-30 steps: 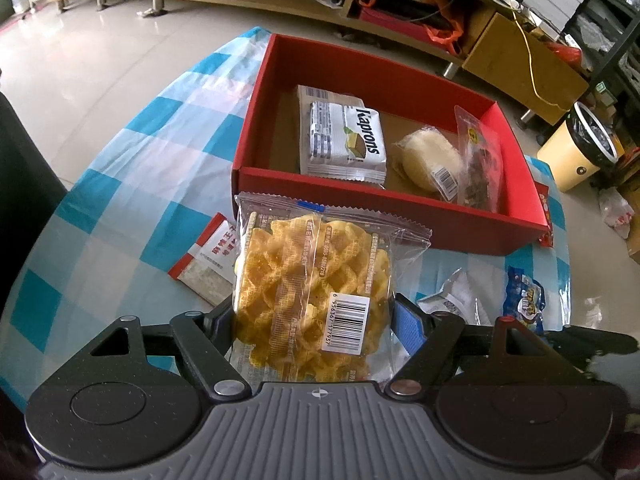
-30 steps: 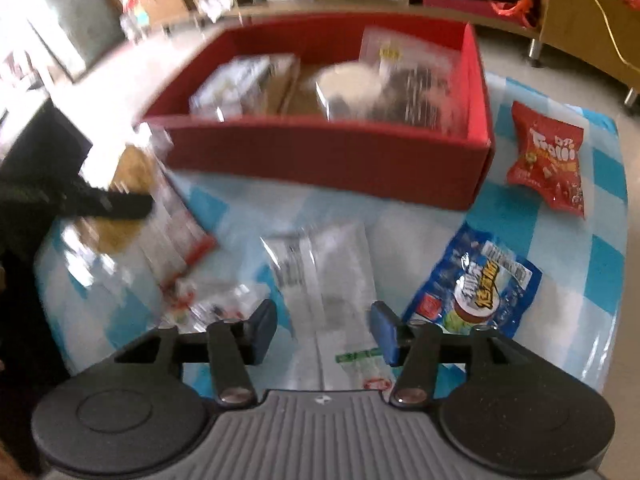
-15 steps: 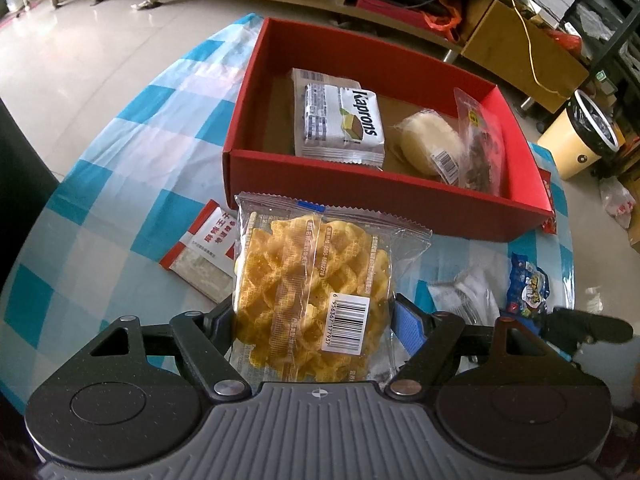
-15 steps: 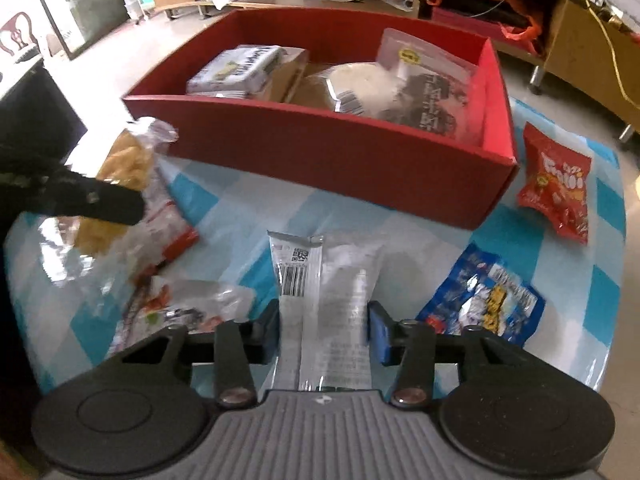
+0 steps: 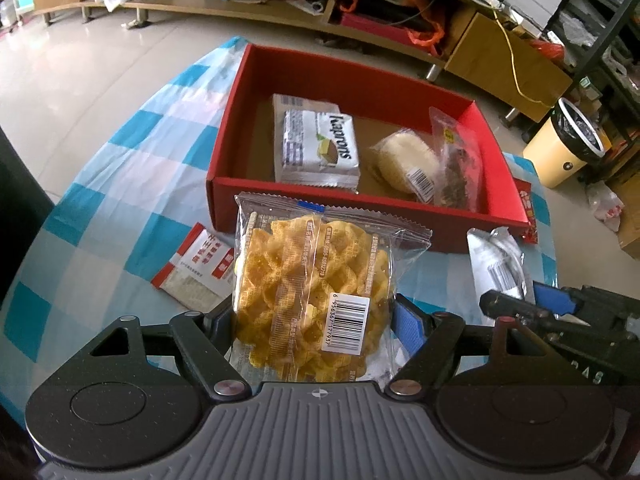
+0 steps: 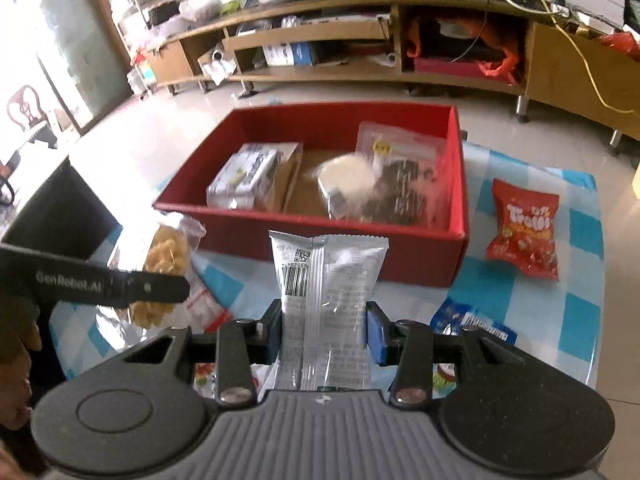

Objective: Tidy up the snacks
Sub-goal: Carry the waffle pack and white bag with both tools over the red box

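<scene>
Left gripper (image 5: 312, 312): we have it clamped on the clear waffle snack pack (image 5: 316, 292), pads pressed to both sides, barcode facing us, pack raised upright just in front of the red box.
Right gripper (image 6: 323, 330): its jaws have just been closing and now we see them pinched on the silver snack packet (image 6: 326, 300), which stands upright between the pads, clear of the cloth.
Red box (image 5: 280, 208): we see it sitting on the blue-and-white checked tablecloth (image 5: 100, 208), open on top, its near wall just beyond both held packs.
Inside the box: a white Kaprons wafer pack (image 5: 318, 146) lies at the left, a round pale bun in wrap (image 5: 404, 158) in the middle, and a clear bag of dark bits (image 5: 456, 168) leans against the right wall.
Loose on the cloth: a red-and-white sachet (image 5: 196, 268) lies flat just left of the waffle pack; a red Trolli bag (image 6: 522, 228) rests right of the box; a blue packet (image 6: 472, 322) lies just beside the right finger.
Cross view: from the right wrist camera, we catch the left gripper's dark finger at the left with the waffle pack behind it.
</scene>
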The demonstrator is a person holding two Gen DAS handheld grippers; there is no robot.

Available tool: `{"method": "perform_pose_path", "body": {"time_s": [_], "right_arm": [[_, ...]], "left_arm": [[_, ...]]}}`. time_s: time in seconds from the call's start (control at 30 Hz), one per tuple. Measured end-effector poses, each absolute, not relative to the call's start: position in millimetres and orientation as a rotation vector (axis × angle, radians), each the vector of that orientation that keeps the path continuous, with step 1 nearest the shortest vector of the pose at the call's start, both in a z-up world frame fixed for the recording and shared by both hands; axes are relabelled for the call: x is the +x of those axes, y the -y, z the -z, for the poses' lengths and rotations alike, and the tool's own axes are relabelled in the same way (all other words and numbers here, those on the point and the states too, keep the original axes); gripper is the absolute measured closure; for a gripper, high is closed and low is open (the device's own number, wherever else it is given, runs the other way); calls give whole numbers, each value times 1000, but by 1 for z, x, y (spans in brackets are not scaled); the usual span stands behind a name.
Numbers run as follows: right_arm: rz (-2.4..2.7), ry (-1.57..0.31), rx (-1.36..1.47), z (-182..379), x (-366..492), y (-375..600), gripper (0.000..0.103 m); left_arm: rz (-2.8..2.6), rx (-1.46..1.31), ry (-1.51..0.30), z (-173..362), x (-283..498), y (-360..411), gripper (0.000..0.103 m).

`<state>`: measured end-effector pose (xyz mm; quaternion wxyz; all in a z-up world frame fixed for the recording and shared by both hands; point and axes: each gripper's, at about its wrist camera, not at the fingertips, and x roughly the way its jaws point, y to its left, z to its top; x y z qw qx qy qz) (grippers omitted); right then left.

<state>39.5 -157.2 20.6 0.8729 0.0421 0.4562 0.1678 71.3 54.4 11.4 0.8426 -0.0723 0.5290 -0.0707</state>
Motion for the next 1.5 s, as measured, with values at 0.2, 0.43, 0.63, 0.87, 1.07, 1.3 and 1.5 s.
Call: {"method": "perform_pose_path", "body": {"time_s": [0.2,0.43,0.63,0.87,1.07,1.3,1.5], "right_arm": [[-352,-930,97,-27,46,155,61],[-357,-896,110,-36,55,153,61],[-343,-864,130,-45,65,157,61],[-332,-825,157,-56,81,158,61],[-319,-809,172,-58,94,157,61],[-307,-796,192,-61,109,157,61],[-299,-800,184,-58,118,155,61]], "left_arm": [[160,-143,-1082,-20,73,-48,21],[156,-120,-1050,-27,79,-42,21],[145,-109,-1019,-35,87,-39,21],[142,-92,-995,-41,100,-31,21],[132,-80,-976,-44,115,-26,21],[129,-72,-974,-45,127,-21,21],[119,-60,-967,-44,138,-19,21]]}}
